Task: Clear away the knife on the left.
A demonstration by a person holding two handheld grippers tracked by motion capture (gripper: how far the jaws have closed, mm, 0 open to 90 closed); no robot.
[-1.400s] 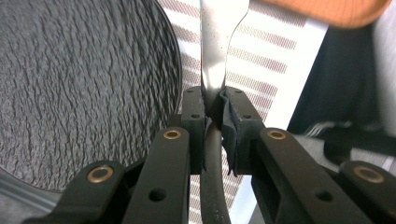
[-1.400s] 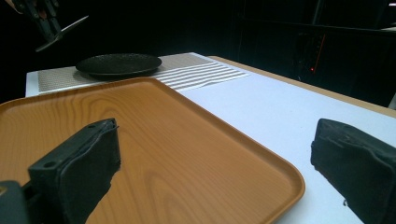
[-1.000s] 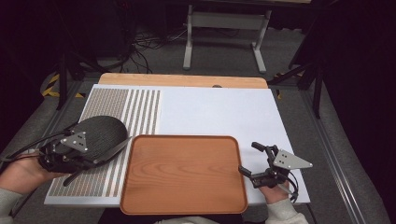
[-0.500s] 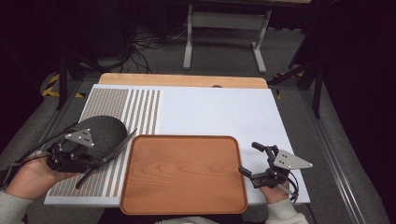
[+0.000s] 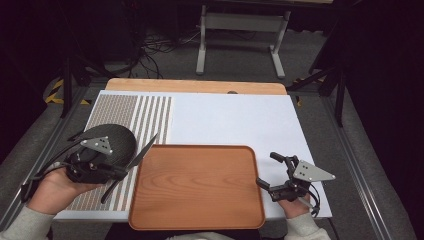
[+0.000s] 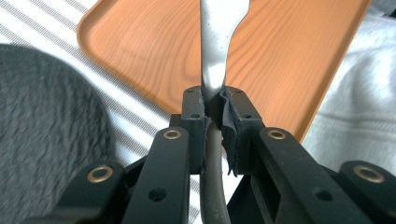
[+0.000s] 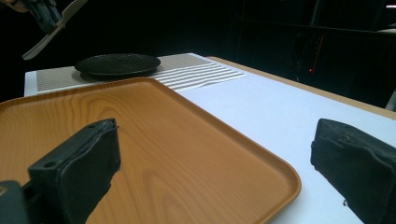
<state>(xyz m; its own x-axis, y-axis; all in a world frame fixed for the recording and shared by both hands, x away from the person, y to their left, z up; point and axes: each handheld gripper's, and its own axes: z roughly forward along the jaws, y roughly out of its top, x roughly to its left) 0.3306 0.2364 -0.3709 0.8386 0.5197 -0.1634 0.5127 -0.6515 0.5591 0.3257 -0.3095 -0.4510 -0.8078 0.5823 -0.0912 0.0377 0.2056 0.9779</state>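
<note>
My left gripper (image 5: 121,172) is shut on a silver table knife (image 5: 145,150), gripping it near the middle, at the left edge of the wooden tray (image 5: 197,186). In the left gripper view the knife (image 6: 219,42) rises from the shut pads, its blade over the tray (image 6: 285,56). A dark round plate (image 5: 116,140) lies on the striped mat, partly under the left gripper. My right gripper (image 5: 266,169) stands open at the tray's right edge with nothing between its jaws. In the right gripper view (image 7: 212,158) the tray (image 7: 140,135) fills the near ground, and the plate (image 7: 116,64) lies beyond.
A white board (image 5: 235,122) with a striped and dotted mat (image 5: 125,107) covers the table. Bare white surface lies behind the tray. A metal stand (image 5: 240,30) stands on the floor beyond the table's far wooden edge.
My left gripper has moved right with the knife, from over the plate to the tray's left edge. The right gripper has stayed still.
</note>
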